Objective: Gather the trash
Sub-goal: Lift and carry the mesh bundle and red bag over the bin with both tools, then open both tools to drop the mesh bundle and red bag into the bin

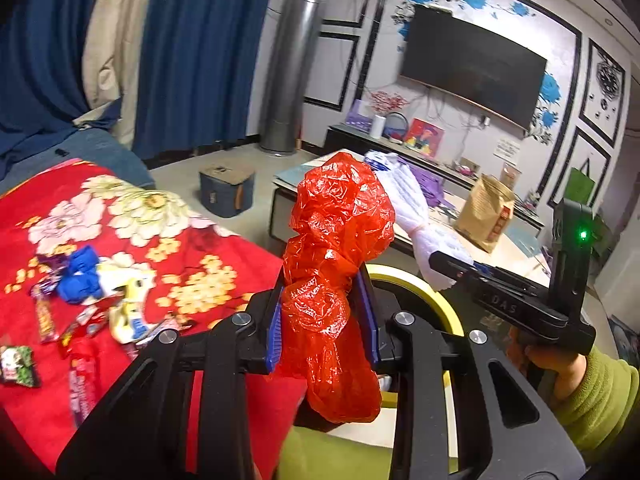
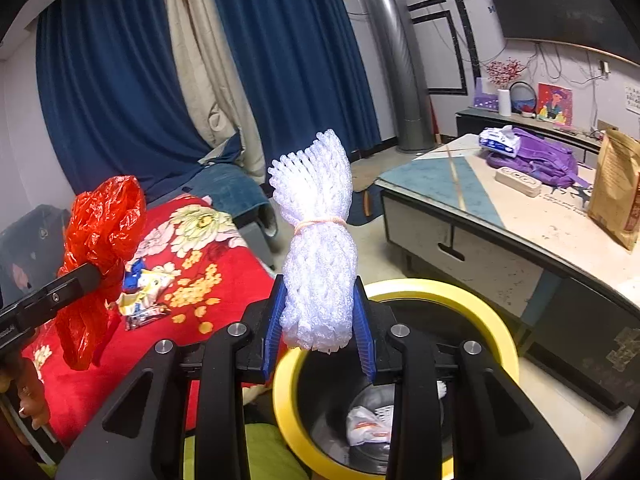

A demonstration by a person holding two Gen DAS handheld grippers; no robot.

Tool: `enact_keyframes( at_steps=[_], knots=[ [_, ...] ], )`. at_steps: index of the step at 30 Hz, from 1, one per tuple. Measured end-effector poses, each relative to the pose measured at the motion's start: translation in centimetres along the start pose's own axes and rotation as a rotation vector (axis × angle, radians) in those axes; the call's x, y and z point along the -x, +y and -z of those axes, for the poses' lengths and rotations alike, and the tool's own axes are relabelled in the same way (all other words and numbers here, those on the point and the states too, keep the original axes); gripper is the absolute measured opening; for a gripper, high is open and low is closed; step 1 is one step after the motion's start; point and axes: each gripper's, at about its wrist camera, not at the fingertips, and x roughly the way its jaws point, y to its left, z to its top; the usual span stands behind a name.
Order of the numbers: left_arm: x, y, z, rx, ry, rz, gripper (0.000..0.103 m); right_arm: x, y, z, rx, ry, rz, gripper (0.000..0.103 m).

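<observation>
My left gripper (image 1: 324,320) is shut on a crumpled red plastic bag (image 1: 340,248), which sticks up between the blue pads and hangs below them. The same red bag (image 2: 104,236) shows at the left of the right wrist view. My right gripper (image 2: 320,320) is shut on a white foam net bundle (image 2: 318,248) tied with a rubber band; the bundle (image 1: 416,212) also appears in the left wrist view. Below both grippers stands a yellow-rimmed bin (image 2: 472,300) with white trash (image 2: 368,424) inside; its rim (image 1: 416,284) shows behind the left gripper.
Several snack wrappers (image 1: 84,304) lie on a red flowered blanket (image 1: 192,264) to the left. A low coffee table (image 2: 520,216) on the right carries a purple backpack (image 2: 536,160) and a brown paper bag (image 2: 616,184). A sleeve in green (image 1: 600,396) holds the right gripper.
</observation>
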Motion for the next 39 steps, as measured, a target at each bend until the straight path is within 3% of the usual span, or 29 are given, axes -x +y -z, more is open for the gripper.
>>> enact_keyframes(
  at_steps=[16, 39],
  knots=[
    [-4.7, -4.3, -0.7, -0.082, 0.057, 0.08, 0.024, 1.7, -4.4, 2.3, -0.034, 0.007, 0.104, 0.032],
    [-13.2, -7.0, 0.8, -0.109, 0.201, 0.106, 0.026, -0.8, -7.9, 6.3, -0.131, 0.159, 0.134, 0.033]
  ],
)
